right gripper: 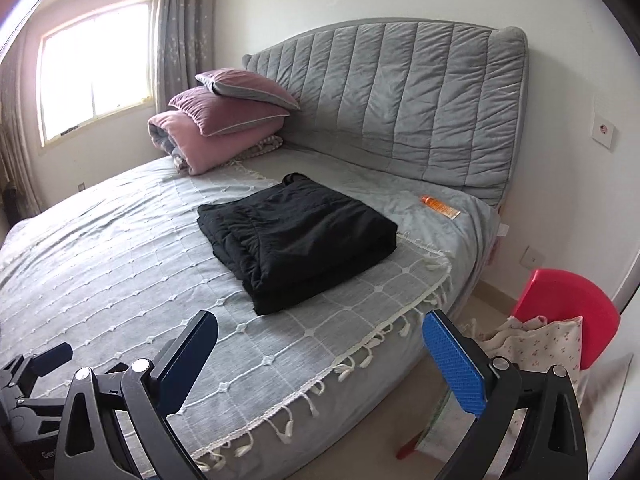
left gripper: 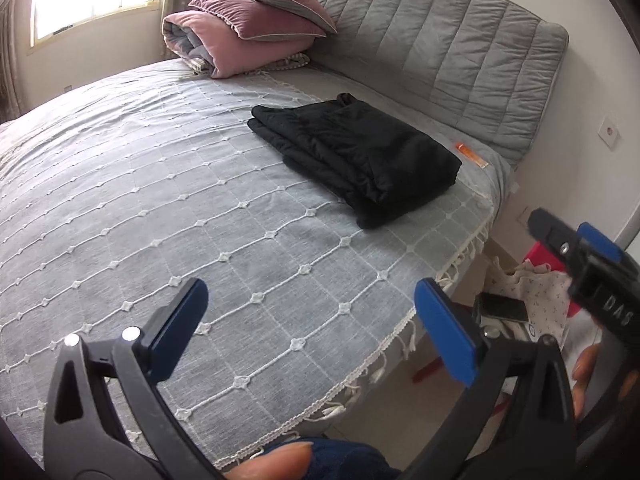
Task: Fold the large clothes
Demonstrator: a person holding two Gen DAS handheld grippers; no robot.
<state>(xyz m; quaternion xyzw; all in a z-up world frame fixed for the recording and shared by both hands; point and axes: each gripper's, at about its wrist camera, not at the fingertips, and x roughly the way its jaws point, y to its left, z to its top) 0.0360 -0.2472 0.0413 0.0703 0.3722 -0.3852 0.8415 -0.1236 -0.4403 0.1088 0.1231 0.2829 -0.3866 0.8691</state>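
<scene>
While the folded black padded garment (right gripper: 296, 236) lies on the grey tasselled bedspread (right gripper: 100, 280), apparently untouched, the left claw (left gripper: 316, 320) and right claw (right gripper: 320, 356) gape wide, empty.

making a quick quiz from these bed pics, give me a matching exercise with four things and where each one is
Things:
1. black folded garment
2. orange tube
3. pink pillows
4. red stool

Places:
A. on the floor beside the bed
B. stacked on a rolled quilt by the window
C. in the middle of the bedspread
D. on the bed, close to the headboard

Pairs: 1-C, 2-D, 3-B, 4-A
</scene>
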